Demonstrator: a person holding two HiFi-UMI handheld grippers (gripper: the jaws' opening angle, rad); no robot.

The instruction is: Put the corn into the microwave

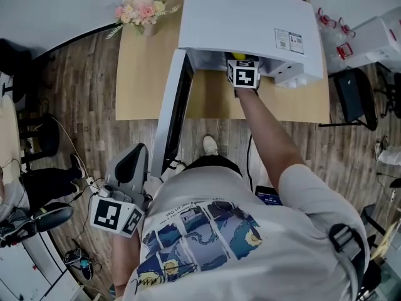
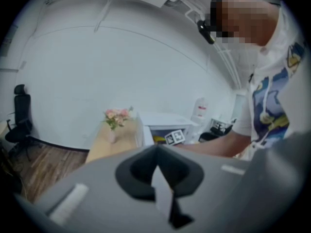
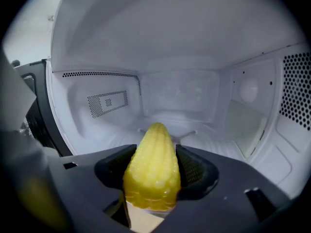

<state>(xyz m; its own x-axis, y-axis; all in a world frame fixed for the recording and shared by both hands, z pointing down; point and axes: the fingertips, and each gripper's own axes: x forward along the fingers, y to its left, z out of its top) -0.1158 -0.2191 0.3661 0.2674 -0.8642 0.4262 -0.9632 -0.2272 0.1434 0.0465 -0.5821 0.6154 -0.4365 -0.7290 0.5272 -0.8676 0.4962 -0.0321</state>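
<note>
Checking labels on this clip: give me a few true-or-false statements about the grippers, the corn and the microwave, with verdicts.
1. The right gripper is shut on the corn. True.
2. The microwave door is closed. False: it stands open.
3. The corn lies on the microwave floor. False: it is in the jaws, tip pointing into the cavity.
4. The left gripper is shut and empty. True.
5. A bunch of flowers stands on the table beside the microwave. True.

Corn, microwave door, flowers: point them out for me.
Corn (image 3: 151, 171): right gripper view, middle of the cob.
Door (image 1: 170, 111): head view, white side of the open door.
Flowers (image 1: 143, 8): head view, pink blooms.
</note>
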